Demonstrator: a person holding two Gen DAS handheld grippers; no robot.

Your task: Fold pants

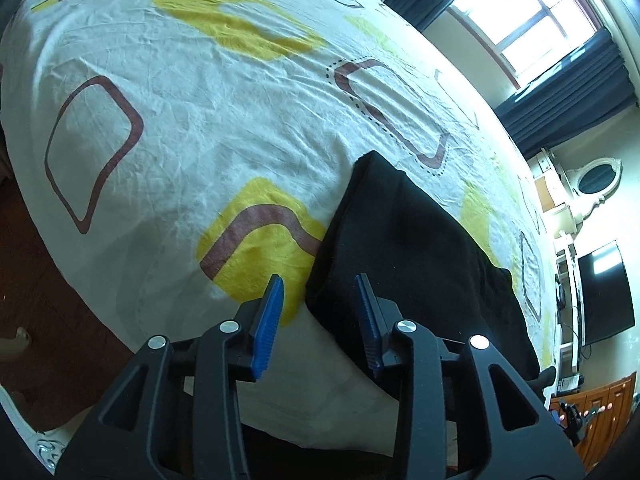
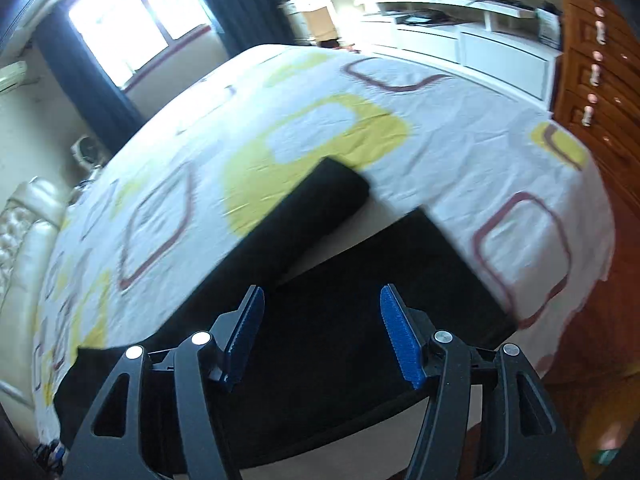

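**A:** While both cams are up — where are the pants (image 1: 416, 248)?

**B:** Black, lying flat on the bed (image 1: 168, 128), on the white sheet with yellow and brown squares. In the left wrist view they sit along the near edge of the bed, toward the right; a folded edge ends in a blunt corner further in on the sheet.

**A:** Left gripper (image 1: 320, 304)?

**B:** Jaws spread, nothing between the blue pads (image 1: 270, 320). It hangs over the pants' left edge: left pad over bare sheet, right pad over black fabric. Can't tell if either tip touches.

**A:** Right gripper (image 2: 322, 320)?

**B:** Jaws spread wider, nothing pinched. It hangs over the wide black part near the bed's near edge. That view is motion-blurred, so contact is unreadable.

**A:** Layout from the right side?

**B:** Two legs run away from the camera into the bed, apart at the ends, with a wedge of sheet between them. The left leg ends on a yellow patch; the right one ends closer to the bed's right edge.

**A:** Surroundings?

**B:** Window (image 1: 532, 16) with dark curtains (image 1: 560, 92) past the far edge, wooden cabinet (image 2: 600, 80) beside the right edge.
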